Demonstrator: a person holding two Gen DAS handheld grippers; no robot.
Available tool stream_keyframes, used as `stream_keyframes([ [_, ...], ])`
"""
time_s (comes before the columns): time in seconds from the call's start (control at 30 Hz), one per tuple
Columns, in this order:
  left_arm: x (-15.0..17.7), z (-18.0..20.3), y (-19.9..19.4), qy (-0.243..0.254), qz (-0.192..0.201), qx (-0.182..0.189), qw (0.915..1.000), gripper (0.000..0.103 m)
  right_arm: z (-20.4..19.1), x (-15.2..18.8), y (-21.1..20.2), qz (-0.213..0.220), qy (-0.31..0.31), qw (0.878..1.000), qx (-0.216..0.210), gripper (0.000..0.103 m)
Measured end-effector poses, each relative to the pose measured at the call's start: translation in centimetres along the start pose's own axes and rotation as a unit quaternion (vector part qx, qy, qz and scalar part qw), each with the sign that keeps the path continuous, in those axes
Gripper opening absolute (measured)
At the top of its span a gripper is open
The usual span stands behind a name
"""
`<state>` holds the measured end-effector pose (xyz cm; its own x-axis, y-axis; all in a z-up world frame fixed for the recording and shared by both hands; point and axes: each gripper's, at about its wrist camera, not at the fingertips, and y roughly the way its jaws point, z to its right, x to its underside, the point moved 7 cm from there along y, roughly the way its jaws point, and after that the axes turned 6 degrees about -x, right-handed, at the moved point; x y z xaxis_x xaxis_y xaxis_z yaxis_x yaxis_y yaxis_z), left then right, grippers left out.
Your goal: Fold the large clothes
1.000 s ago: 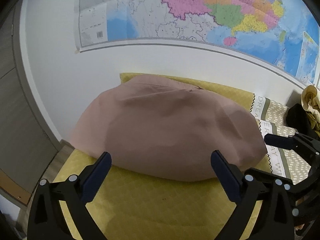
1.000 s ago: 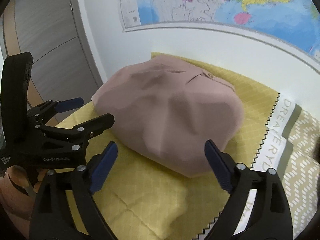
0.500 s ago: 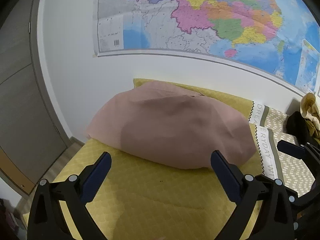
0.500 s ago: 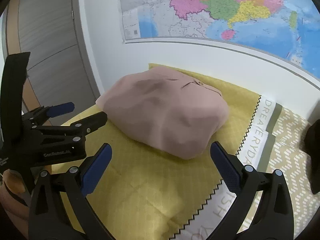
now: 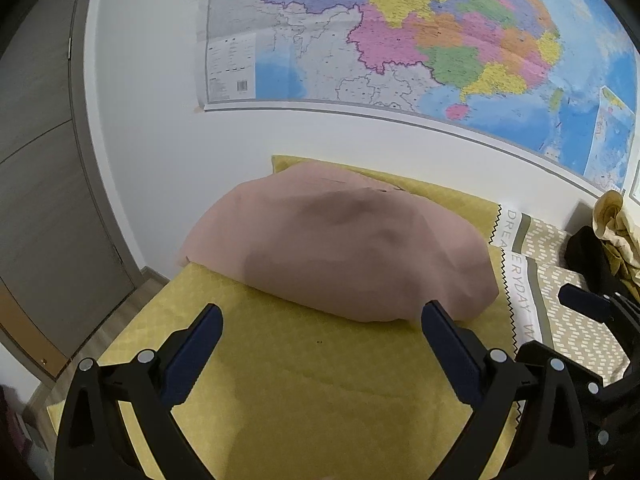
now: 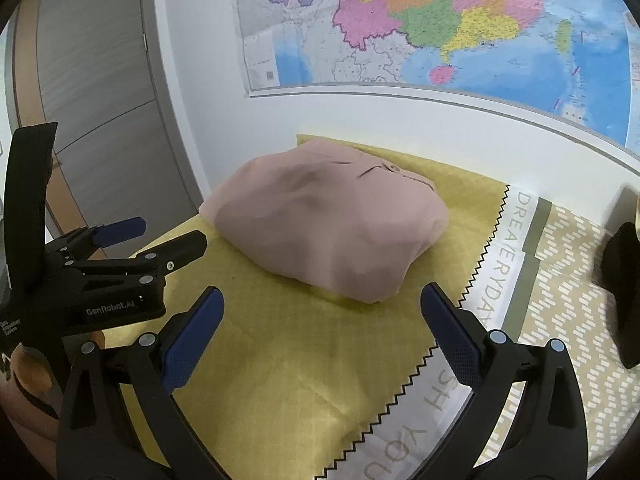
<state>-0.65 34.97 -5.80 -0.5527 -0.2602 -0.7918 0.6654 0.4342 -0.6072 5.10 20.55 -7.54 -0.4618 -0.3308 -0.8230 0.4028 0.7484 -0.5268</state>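
Observation:
A dusty-pink garment [image 5: 340, 248] [image 6: 328, 232] lies folded into a puffy bundle on the yellow quilted cover [image 5: 312, 392] [image 6: 280, 360], near the wall. My left gripper [image 5: 322, 350] stands open in front of the bundle, apart from it, with nothing between its blue-padded fingers. My right gripper [image 6: 322, 338] is open too, just short of the bundle's near edge, and holds nothing. In the right wrist view the left gripper [image 6: 132, 240] shows at the left, open. The right gripper's finger [image 5: 588, 300] shows at the right of the left wrist view.
A patterned beige bedspread with lettering [image 6: 560, 280] [image 5: 560, 304] lies right of the yellow cover. A black garment [image 6: 624, 288] [image 5: 592, 256] and a yellow one [image 5: 616, 220] are piled at the far right. A wall map [image 5: 400, 40] hangs behind; a grey door [image 5: 36, 200] stands left.
Both grippers have drawn back from the pink bundle, which now sits farther off and smaller in both views. The right gripper's jaws have spread a little wider.

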Motion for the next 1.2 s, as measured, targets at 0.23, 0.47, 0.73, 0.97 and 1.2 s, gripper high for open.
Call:
stream_keyframes([
  [0.23,0.3,0.1,-1.0,0.006,0.010,-0.009,0.9999,0.096,-0.4,0.2,-0.7,0.006,-0.003,1.000,0.000,0.097],
  [0.47,0.3,0.2,-1.5,0.006,0.011,-0.005,0.9999,0.096,-0.7,0.3,-1.2,0.008,-0.007,1.000,0.001,0.097],
  [0.73,0.4,0.9,-2.3,0.014,0.017,0.001,0.9998,0.096,-0.8,0.4,-1.3,0.007,-0.003,1.000,0.001,0.097],
  [0.97,0.3,0.8,-2.7,0.007,0.019,0.003,0.9998,0.096,-0.9,0.4,-1.7,0.011,0.002,1.000,-0.002,0.097],
  [1.2,0.5,0.9,-2.8,0.010,0.016,0.000,0.9998,0.096,-0.9,0.4,-2.0,0.014,0.006,1.000,-0.003,0.097],
])
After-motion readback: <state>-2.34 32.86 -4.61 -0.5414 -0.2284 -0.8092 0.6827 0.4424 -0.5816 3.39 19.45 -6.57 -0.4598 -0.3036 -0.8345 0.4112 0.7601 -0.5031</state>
